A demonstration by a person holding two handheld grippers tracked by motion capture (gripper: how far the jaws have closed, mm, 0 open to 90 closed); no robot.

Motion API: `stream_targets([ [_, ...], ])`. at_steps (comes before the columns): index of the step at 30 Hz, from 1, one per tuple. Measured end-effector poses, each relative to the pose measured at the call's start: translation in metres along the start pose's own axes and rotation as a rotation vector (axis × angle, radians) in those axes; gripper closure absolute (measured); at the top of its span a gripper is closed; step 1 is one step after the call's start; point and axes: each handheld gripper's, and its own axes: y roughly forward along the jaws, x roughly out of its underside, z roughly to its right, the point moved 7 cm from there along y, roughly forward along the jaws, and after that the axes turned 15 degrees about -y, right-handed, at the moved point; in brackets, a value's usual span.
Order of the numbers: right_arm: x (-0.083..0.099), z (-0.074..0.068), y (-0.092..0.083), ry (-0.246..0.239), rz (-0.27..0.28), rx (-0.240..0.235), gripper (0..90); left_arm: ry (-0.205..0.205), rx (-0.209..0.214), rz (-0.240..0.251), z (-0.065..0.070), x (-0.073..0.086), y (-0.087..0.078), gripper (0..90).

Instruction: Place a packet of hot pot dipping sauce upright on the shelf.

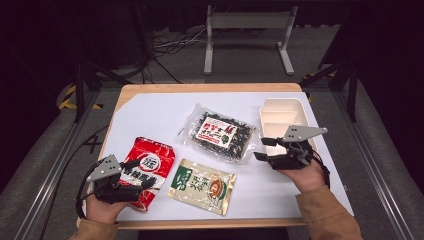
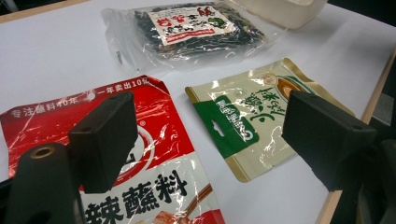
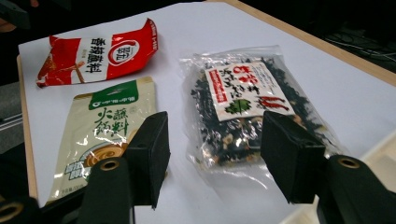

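Observation:
Three snack packets lie on the white table cover. A red packet (image 1: 150, 169) (image 2: 159, 135) (image 3: 98, 51) is at the front left. A beige and green packet (image 1: 202, 185) (image 2: 247, 112) (image 3: 107, 121) lies beside it. A clear bag of dark pieces (image 1: 220, 132) (image 2: 187, 28) (image 3: 247, 102) sits in the middle. My left gripper (image 1: 141, 173) (image 2: 210, 121) is open, low over the red packet's near end, holding nothing. My right gripper (image 1: 261, 149) (image 3: 215, 140) is open just right of the clear bag, with nothing between its jaws.
A cream rectangular box (image 1: 285, 107) (image 2: 285, 9) stands at the table's right side, just behind my right gripper. The white cover (image 1: 150, 112) is bare at the back left. Wooden table edges (image 1: 200, 87) frame it, and a metal stand (image 1: 247, 22) is beyond.

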Motion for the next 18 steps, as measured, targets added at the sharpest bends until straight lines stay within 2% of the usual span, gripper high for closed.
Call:
stream_targets([
  [3,-0.013,-0.001,0.009,-0.034,-0.005,-0.023,40.6,0.004,0.0,0.005,0.0,0.0,-0.001,17.9],
  [11,-0.041,-0.007,0.037,-0.081,-0.015,-0.084,39.1,0.012,0.007,0.008,-0.001,-0.001,-0.003,17.5],
  [18,-0.054,-0.009,0.059,-0.088,-0.025,-0.14,38.9,-0.002,0.01,0.013,-0.004,0.0,-0.004,17.6],
])
